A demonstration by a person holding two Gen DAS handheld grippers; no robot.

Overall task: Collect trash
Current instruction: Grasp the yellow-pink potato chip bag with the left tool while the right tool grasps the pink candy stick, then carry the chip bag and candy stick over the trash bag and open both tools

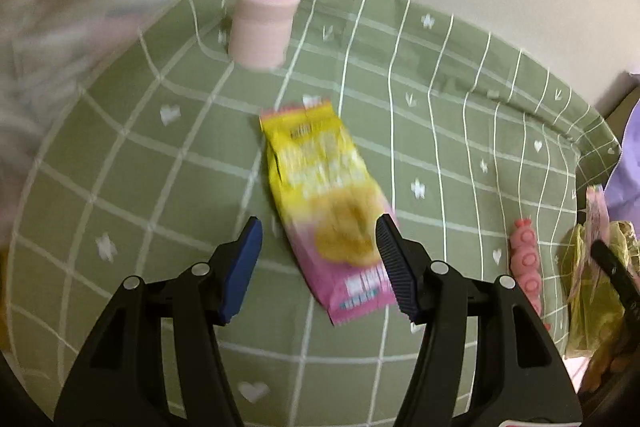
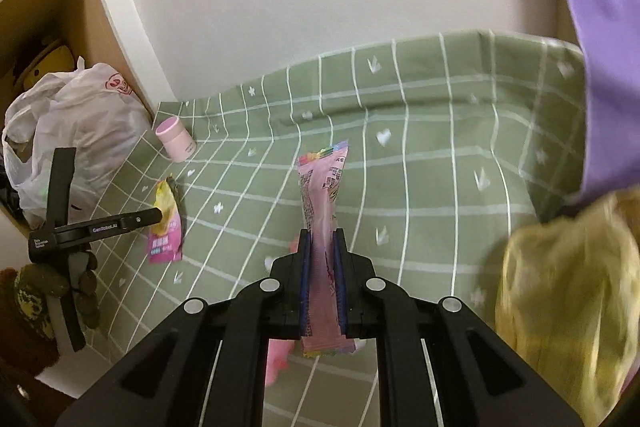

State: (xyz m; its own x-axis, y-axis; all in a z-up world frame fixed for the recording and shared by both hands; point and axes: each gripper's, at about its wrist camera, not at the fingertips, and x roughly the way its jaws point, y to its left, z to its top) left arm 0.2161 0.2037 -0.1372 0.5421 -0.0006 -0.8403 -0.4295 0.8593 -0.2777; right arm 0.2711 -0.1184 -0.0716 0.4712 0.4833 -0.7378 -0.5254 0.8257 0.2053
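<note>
A yellow and pink snack wrapper (image 1: 324, 203) lies flat on the green checked cloth (image 1: 160, 187). My left gripper (image 1: 318, 239) is open just above it, one finger on each side of its near end. The wrapper also shows in the right wrist view (image 2: 166, 227), with the left gripper (image 2: 154, 217) over it. My right gripper (image 2: 323, 251) is shut on a long pink wrapper (image 2: 320, 203) and holds it upright above the cloth. A yellowish bag (image 2: 568, 287) hangs at the right; it also shows in the left wrist view (image 1: 592, 291).
A pink lidded jar (image 1: 264, 23) stands at the back of the cloth near the wall. A pink toy (image 1: 528, 263) lies at the right. A white plastic bag (image 2: 68, 131) sits by a wooden shelf (image 2: 52, 7) at the left. Purple fabric (image 2: 600, 47) hangs at the right.
</note>
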